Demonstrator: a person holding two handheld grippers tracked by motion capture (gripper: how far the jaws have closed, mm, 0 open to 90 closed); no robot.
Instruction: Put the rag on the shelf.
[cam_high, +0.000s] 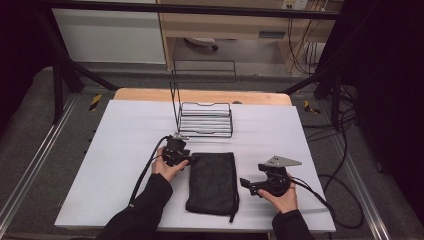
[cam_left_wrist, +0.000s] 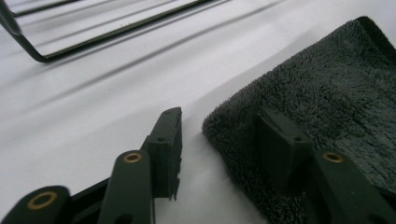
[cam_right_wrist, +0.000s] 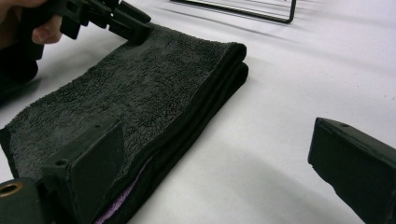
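left gripper (cam_high: 191, 159) – jaws apart, straddling far corner of folded dark towel (cam_high: 212, 182) | right gripper (cam_high: 245, 184) – jaws wide apart, one over towel's near edge

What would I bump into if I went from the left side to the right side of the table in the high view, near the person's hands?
Left gripper → folded dark towel → right gripper.
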